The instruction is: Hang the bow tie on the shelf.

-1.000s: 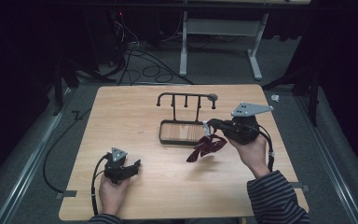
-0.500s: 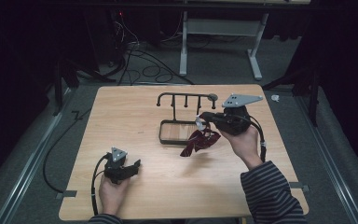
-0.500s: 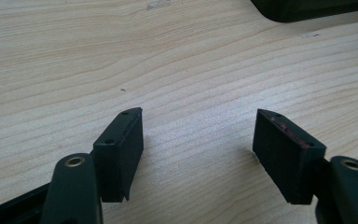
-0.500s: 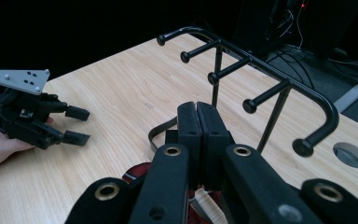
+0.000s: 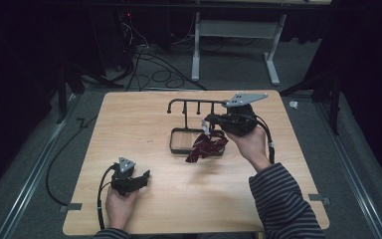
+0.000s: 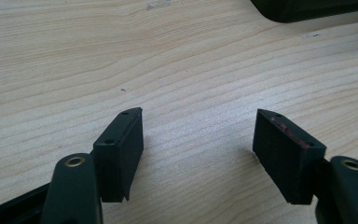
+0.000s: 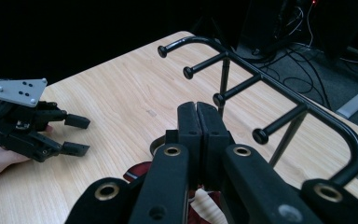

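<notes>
A black wire rack (image 5: 199,102) with several knobbed pegs stands on its base tray (image 5: 178,145) at the table's middle back. My right gripper (image 5: 208,122) hovers just right of the rack's post, shut on a dark red patterned cloth (image 5: 206,148) that hangs over the tray. In the right gripper view the jaws (image 7: 198,112) press together below the pegs (image 7: 261,79), with the red cloth (image 7: 137,173) and a white tag beneath them. My left gripper (image 5: 142,177) rests on the table at the front left, open with bare wood between its pads (image 6: 198,154).
The wooden table (image 5: 129,119) has free room at left and front. Its right edge lies close to the person's striped sleeve (image 5: 283,199). Cables and a metal desk frame (image 5: 234,35) sit on the dark floor behind.
My right gripper has carried the cloth leftward and farther back, closer to the rack's pegs. The left gripper has stayed put.
</notes>
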A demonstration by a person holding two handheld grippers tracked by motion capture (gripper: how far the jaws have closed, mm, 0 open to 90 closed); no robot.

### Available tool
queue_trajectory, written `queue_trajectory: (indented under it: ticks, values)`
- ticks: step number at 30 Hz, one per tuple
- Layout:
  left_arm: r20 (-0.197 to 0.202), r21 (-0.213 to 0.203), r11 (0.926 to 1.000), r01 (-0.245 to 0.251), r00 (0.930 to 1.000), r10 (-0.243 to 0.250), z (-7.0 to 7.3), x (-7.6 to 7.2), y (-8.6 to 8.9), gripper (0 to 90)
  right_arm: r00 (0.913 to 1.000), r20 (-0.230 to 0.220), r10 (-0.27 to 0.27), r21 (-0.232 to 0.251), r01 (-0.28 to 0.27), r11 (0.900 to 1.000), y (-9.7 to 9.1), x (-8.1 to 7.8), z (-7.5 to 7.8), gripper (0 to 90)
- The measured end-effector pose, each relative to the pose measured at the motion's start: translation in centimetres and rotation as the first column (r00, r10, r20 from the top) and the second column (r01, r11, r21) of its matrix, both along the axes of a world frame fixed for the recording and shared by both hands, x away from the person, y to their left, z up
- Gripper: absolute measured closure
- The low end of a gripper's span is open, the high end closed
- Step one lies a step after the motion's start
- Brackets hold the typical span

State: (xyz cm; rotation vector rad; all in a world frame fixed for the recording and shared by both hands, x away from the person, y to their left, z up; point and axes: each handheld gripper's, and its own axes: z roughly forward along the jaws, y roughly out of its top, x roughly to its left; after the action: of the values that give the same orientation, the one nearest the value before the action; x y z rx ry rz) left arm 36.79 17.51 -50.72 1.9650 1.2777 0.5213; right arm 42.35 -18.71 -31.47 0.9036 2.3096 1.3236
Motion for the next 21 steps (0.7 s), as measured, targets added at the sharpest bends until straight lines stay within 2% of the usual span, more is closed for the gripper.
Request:
queue_trajectory:
  ticks: [12,21]
  values:
    - [-0.001,0.0,1.0,0.001,1.0,-0.001,0.0,0.0,0.0,33.9,0.9993,-0.016,0.033,-0.004,-0.033,0.9995,1.5,1.4,0.3,90.0]
    - [0.0,-0.002,1.0,0.0,1.0,0.0,0.0,0.0,0.0,34.0,0.9994,-0.02,0.029,0.006,-0.029,0.9996,2.0,2.6,0.6,90.0]
